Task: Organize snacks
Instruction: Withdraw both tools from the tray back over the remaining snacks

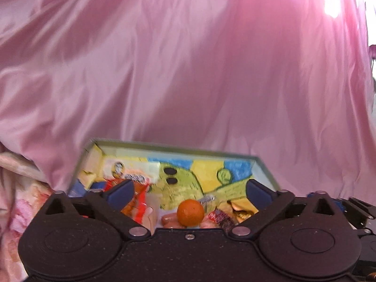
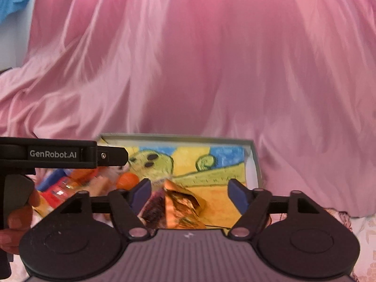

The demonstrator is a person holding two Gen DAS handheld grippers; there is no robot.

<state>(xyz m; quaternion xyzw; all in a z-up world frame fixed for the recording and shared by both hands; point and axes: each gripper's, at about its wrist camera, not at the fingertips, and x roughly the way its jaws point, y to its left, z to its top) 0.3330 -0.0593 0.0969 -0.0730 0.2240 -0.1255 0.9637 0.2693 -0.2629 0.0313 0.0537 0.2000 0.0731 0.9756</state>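
Note:
A shallow grey-green box with a crayon drawing on its floor holds the snacks. In the left wrist view a small orange lies at the near side, beside pink sausages, a red-orange packet and a gold wrapper. My left gripper stands open above them, nothing between its blue pads. In the right wrist view the box holds a gold foil packet lying just below my open right gripper, with neither pad touching it. The orange lies further left.
Pink satin cloth drapes behind and around the box. Floral fabric lies at the left. The other gripper's black body and a person's hand fill the left of the right wrist view.

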